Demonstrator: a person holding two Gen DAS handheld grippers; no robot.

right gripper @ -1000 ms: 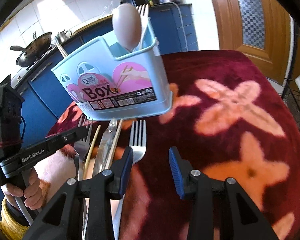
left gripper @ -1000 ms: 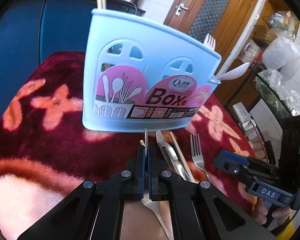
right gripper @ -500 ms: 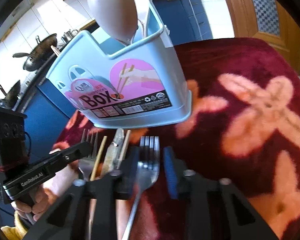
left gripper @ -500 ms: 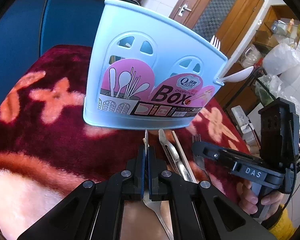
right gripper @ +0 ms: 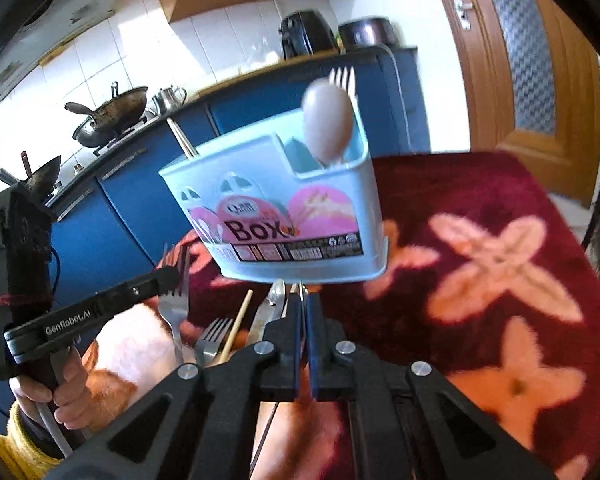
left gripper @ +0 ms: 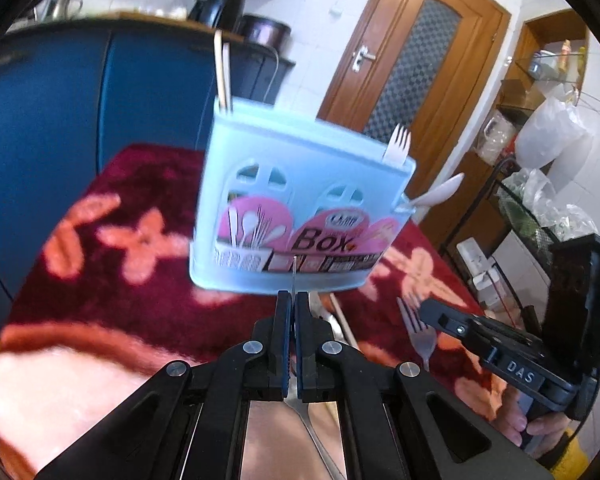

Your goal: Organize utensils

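Observation:
A light blue utensil box (left gripper: 300, 200) (right gripper: 284, 200) stands on the red flowered cloth. White chopsticks (left gripper: 222, 76) stick out of its left end, and a white fork (left gripper: 398, 144) and a spoon (right gripper: 326, 124) out of its right end. My left gripper (left gripper: 292, 300) (right gripper: 172, 276) is shut on a metal fork (right gripper: 175, 308), which shows edge-on between its pads in its own view. My right gripper (right gripper: 302, 304) (left gripper: 426, 310) is closing to shut; its pads press on a second metal fork (left gripper: 418, 332), held just off the cloth in front of the box.
A third fork (right gripper: 212, 336), a wooden chopstick (right gripper: 238, 324) and metal tongs (right gripper: 270, 312) lie on the cloth (right gripper: 500, 264) between the grippers. Blue cabinets (left gripper: 60, 120) stand behind the table. A wire rack with bags (left gripper: 540, 220) and a wooden door are at the right.
The right gripper's jaws closed onto the fork that lay in front of it and lifted it. The left gripper rose with its fork; the box now sits farther from both cameras.

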